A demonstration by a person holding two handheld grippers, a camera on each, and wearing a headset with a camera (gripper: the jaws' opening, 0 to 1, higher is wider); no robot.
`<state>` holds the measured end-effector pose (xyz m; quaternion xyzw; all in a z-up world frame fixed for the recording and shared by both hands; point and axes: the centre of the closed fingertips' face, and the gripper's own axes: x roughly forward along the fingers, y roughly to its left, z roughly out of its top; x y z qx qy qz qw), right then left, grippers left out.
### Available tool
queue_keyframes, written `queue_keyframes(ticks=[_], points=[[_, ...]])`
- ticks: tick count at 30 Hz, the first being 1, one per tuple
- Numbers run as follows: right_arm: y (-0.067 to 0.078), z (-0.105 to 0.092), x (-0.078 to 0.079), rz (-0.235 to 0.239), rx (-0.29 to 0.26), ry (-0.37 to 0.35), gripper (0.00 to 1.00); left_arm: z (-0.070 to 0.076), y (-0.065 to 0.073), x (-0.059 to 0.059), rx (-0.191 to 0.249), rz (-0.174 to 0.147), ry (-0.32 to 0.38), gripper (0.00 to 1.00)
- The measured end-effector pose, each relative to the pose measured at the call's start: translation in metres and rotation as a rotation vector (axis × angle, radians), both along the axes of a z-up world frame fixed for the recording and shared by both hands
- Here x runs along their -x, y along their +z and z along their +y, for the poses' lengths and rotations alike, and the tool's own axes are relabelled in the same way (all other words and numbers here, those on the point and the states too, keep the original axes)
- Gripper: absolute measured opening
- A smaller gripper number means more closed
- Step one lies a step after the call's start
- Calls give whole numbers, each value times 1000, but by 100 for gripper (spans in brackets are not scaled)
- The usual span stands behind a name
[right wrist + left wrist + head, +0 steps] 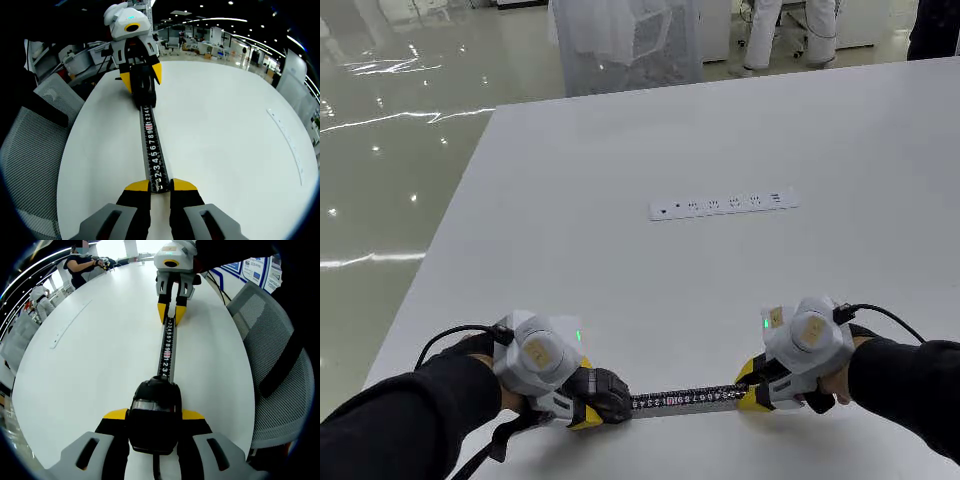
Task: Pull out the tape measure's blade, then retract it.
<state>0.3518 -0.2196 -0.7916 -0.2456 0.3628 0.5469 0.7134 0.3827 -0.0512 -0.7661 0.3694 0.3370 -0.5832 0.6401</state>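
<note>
A black tape measure case (155, 412) sits between the yellow-tipped fingers of my left gripper (154, 416), which is shut on it; the case (600, 394) lies near the table's front edge. Its black blade (685, 399) with white numbers runs flat over the table to my right gripper (752, 385). The blade (152, 150) ends between the right gripper's fingertips (161, 186), which are shut on its tip. In the left gripper view the blade (167, 347) stretches away to the right gripper (171, 314). The left gripper (141, 77) with the case faces me in the right gripper view.
A white power strip (724, 205) lies flat mid-table, beyond the grippers. The white table (620, 150) extends far ahead, its left edge dropping to a glossy floor. A grey mesh chair (280, 370) stands behind the table's near edge. People stand in the background.
</note>
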Motion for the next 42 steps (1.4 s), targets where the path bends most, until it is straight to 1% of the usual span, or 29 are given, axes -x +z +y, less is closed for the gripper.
queue_keyframes(ticks=[42], points=[[-1,-23,2,6,10,-21,9,0,0,0,-3,-1,1,31]])
